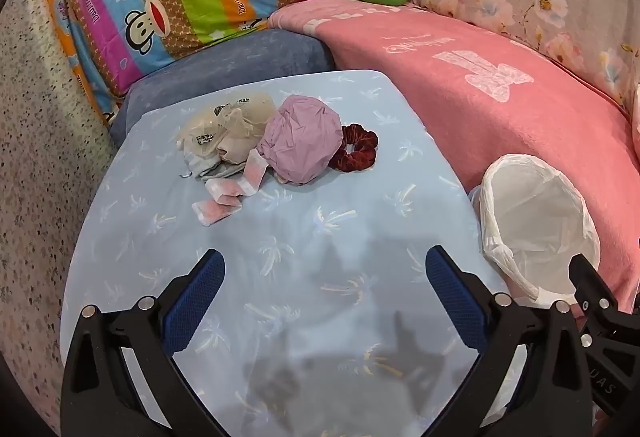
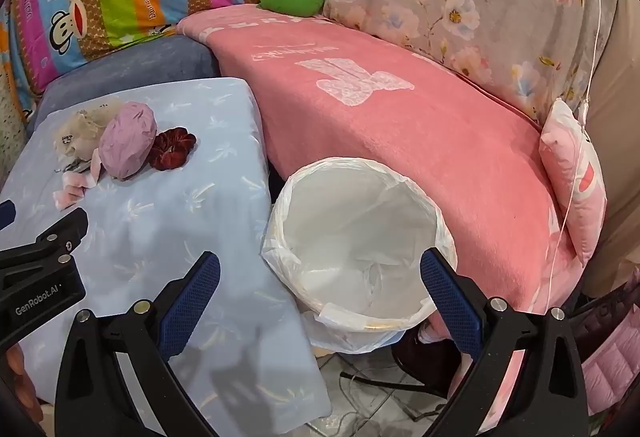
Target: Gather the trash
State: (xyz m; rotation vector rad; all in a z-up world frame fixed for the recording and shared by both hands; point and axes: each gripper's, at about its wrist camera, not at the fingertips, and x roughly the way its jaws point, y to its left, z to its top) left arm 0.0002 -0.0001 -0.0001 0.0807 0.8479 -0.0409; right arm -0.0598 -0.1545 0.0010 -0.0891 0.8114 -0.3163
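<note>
The trash is piled at the far end of the blue table (image 1: 280,237): a crumpled purple ball (image 1: 302,139), a dark red scrunchie (image 1: 356,153) touching it, beige wrappers (image 1: 228,129) and pink-white strips (image 1: 230,193). The left gripper (image 1: 324,279) is held above bare cloth, jaws spread wide, nothing between them. The right gripper (image 2: 320,283) (same deal, wide and empty) is hung over the white-lined bin (image 2: 356,237), whose inside is only properly seen from the right wrist, along with floor tiles below. The pile is seen far closer from the left.
</note>
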